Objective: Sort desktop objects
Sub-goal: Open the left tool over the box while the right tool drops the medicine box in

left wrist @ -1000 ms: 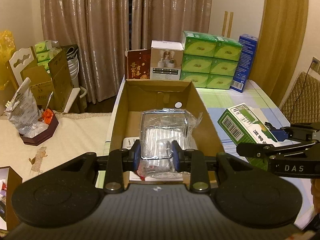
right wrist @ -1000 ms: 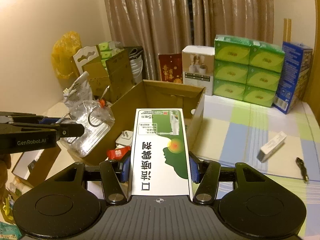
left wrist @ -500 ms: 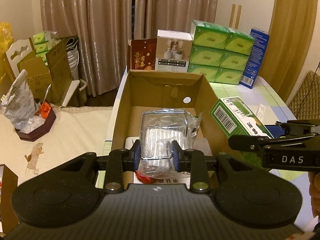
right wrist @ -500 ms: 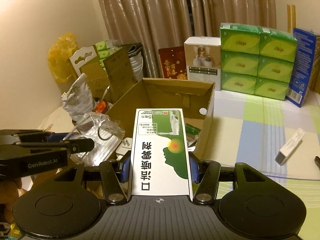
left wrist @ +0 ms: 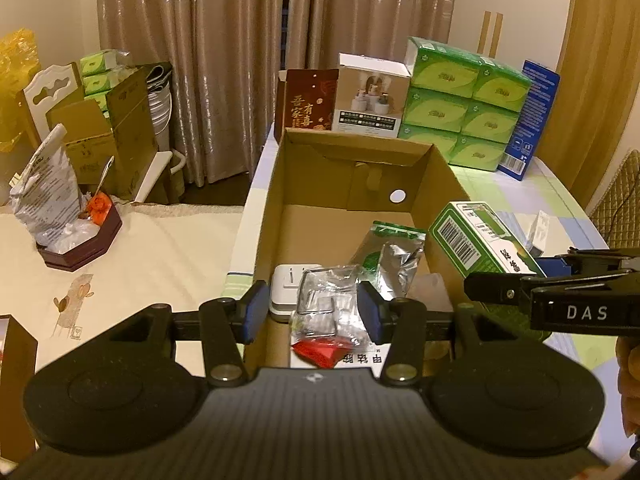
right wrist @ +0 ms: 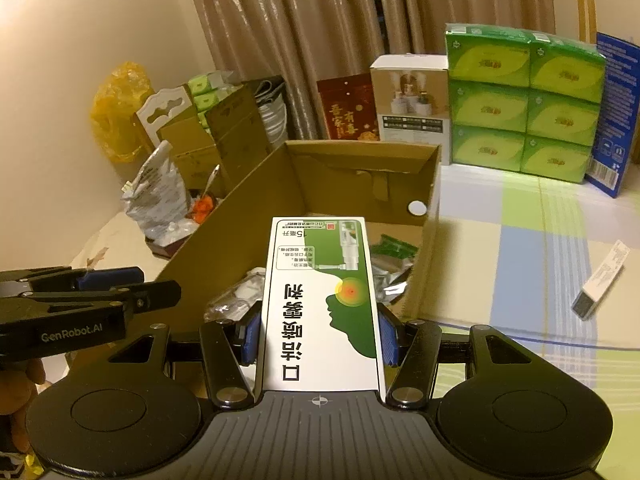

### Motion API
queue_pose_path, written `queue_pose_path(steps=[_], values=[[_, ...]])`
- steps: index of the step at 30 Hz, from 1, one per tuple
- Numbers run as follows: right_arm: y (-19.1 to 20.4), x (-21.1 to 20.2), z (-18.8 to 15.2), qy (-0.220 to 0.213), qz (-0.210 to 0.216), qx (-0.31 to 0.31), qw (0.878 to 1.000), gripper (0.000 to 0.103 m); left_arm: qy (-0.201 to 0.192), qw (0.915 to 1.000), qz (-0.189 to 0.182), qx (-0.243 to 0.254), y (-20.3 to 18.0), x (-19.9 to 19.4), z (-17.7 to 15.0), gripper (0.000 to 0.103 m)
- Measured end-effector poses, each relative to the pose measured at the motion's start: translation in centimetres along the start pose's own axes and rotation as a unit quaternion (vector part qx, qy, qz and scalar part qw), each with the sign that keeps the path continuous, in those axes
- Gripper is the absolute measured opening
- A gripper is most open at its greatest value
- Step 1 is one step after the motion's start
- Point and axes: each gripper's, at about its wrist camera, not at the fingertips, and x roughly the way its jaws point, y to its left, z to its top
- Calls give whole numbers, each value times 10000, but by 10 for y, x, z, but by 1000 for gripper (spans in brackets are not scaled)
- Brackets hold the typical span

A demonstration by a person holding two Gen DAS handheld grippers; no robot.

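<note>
An open cardboard box [left wrist: 352, 160] stands on the table ahead of both grippers. My left gripper [left wrist: 312, 312] is open above the box's near end. A clear plastic packet [left wrist: 328, 304] lies loose below it, on a red packet [left wrist: 328, 350] and beside a white plug adapter [left wrist: 288, 292] and a green-and-silver foil pouch [left wrist: 392, 256]. My right gripper [right wrist: 320, 336] is shut on a green-and-white carton [right wrist: 324, 300] and holds it over the box's right wall [right wrist: 432, 216]. The left wrist view shows that carton [left wrist: 480, 240] at the right. The left gripper [right wrist: 156, 288] shows at the left of the right wrist view.
A small white carton [right wrist: 600, 280] lies on the checked tablecloth at the right. Green tissue packs [left wrist: 464, 104], a blue box [left wrist: 528, 120], a white box [left wrist: 372, 96] and a red card [left wrist: 308, 100] line the table's far end. A dark tray [left wrist: 80, 248] holds bags at the left.
My left gripper has opened, and the clear plastic packet has dropped into the cardboard box. The right gripper has carried the carton closer over the box's right wall.
</note>
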Motion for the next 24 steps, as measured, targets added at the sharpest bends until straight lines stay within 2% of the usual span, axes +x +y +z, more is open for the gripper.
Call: queue_pose_path(steps=[2,4,6,9,14,20,24], values=[[2,2,1,-12,55,54,10000,53,14,10000,3,-10,2,-1,-1,43],[1,3,4,-91,292,150,9994,54,19,10000,24,-20,4,-4,-3,43],[0,4,6,-122,413,213,9988,78,14,10000,35,-53,7,-7,-4,44],[-5,-2,7,-253,333,306,9987,79,13,10000,68,-71,8,-11,-7,47],[-17,-15,3,-228,203,441,9986,80,0,9999,52,-99,1,-20,-10,51],[-36,-44,-6,-222,27,544,9983,81,-55,10000,-23,-23,-22,-34,-12,57],[-47,-70,-10,-293,-105,501,9983,87,-122,9999,-62,30,-41,-48,-14,65]])
